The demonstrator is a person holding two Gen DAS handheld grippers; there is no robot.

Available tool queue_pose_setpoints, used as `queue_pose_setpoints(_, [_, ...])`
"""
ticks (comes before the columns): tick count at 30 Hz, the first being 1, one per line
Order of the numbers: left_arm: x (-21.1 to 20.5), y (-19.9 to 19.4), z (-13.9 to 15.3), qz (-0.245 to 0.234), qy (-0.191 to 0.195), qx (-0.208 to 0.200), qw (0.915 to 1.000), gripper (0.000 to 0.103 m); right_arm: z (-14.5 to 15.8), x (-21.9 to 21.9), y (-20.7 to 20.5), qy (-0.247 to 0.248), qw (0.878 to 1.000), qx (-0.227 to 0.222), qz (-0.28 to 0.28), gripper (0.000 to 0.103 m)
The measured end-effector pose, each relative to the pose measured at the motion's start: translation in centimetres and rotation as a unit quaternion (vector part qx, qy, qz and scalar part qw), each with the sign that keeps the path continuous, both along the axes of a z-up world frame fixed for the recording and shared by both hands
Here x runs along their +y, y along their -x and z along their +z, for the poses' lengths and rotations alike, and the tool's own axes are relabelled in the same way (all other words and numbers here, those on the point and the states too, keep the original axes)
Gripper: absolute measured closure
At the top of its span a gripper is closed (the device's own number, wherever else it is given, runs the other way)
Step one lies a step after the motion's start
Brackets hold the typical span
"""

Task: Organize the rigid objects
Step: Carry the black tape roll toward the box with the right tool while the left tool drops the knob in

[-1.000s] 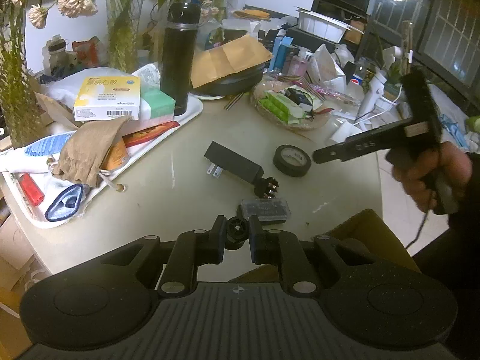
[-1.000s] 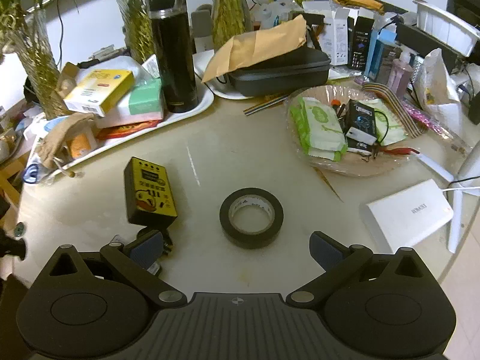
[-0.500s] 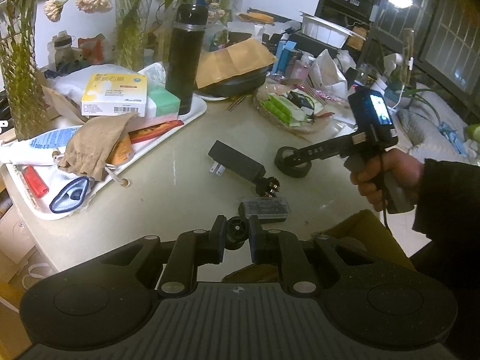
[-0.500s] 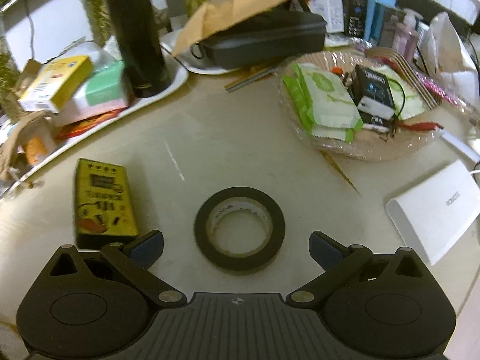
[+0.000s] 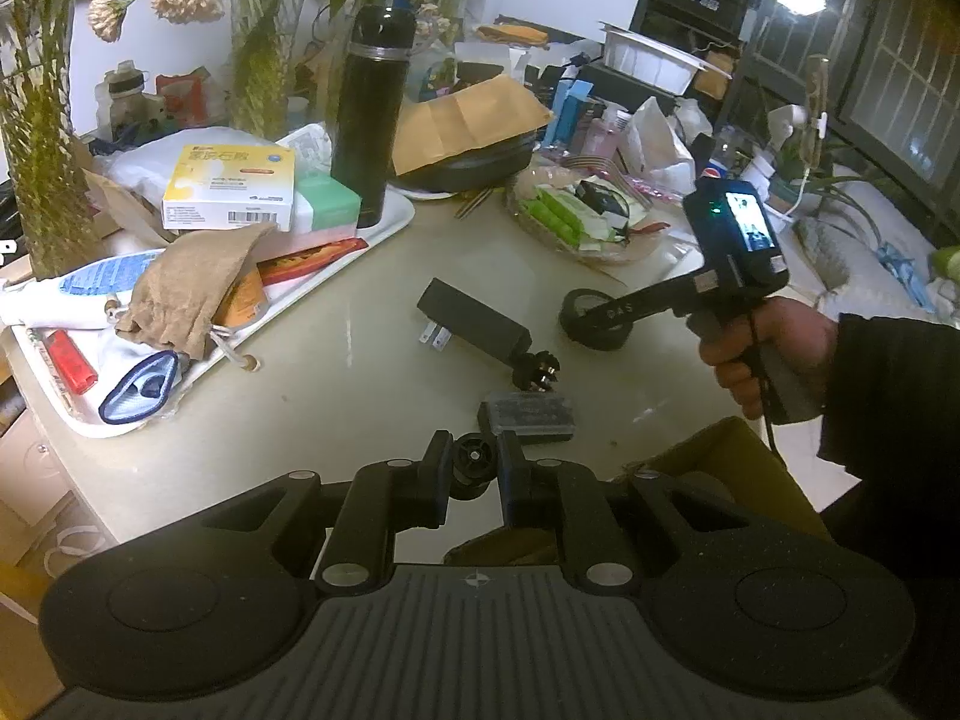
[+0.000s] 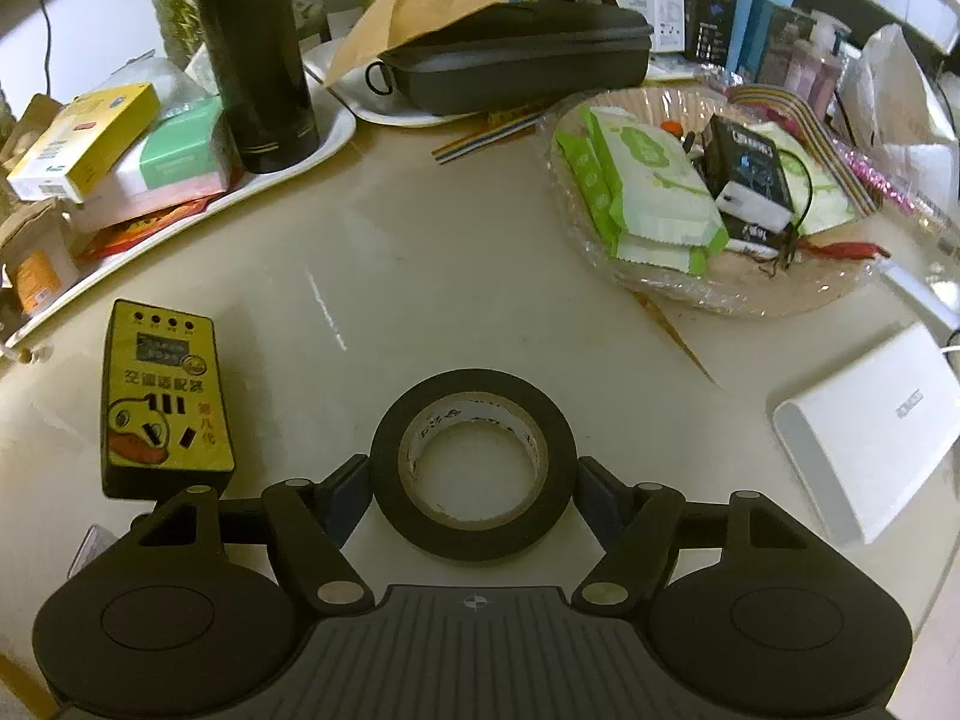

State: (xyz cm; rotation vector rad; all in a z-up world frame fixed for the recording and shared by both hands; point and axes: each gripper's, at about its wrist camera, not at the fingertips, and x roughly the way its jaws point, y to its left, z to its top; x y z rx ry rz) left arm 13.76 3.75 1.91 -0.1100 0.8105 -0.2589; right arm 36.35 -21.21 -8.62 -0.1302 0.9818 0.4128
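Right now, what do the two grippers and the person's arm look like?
Both grippers, left gripper and right gripper, are matte black with ribbed bodies, round side discs and silver pivot pins; the right's pads are blue. The right unit carries a lit screen, a grey handle and a thin cable. The sleeve is dark.

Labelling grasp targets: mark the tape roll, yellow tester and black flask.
tape roll (image 6: 384,468), right wrist view, on the left side of the black ring.
yellow tester (image 6: 165,402), right wrist view, on the middle of its printed face.
black flask (image 6: 258,60), right wrist view, on the mid body.
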Motion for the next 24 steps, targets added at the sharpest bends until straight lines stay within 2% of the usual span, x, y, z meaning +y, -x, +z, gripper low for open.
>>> queue_pose_setpoints(14, [-0.6,0.4,0.9,-0.009,-0.012,-0.011,0.9998,0.087,3.2,-2.1,3.1,-0.015,1.000,-0.008,0.010,0.029])
queue_pose_setpoints(24, [-1.2,0.7,1.9,-0.017,-0.020,-0.022,0.9994,0.087,6.7,-3.3,6.4,-0.033,0.999,-0.030,0.029,0.029])
